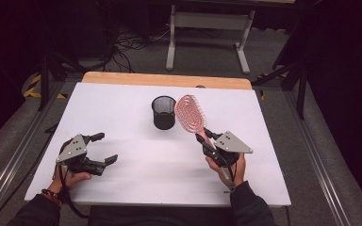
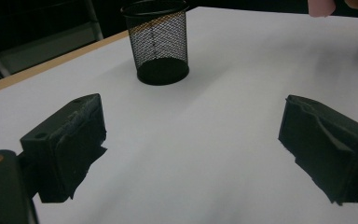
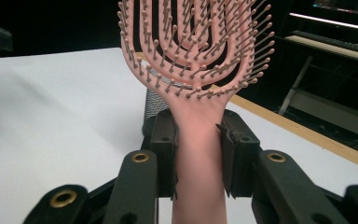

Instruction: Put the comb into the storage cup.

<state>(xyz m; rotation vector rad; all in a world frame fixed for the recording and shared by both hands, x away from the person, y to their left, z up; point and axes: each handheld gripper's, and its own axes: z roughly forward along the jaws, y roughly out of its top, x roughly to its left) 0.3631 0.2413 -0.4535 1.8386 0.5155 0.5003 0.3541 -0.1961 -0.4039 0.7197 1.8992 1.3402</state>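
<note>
One pink hairbrush (image 3: 193,60) of smooth plastic, with ball-tipped bristles, stands above the white table (image 1: 122,117), its handle clamped in the right gripper (image 3: 196,154). It could twist, slip, or tip the light mesh cup (image 1: 163,112) beside it. The left gripper (image 2: 191,135) rests wide apart and empty.

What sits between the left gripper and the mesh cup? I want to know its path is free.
Nothing: in the left gripper view, bare white table runs from the open left gripper to the mesh cup.
</note>
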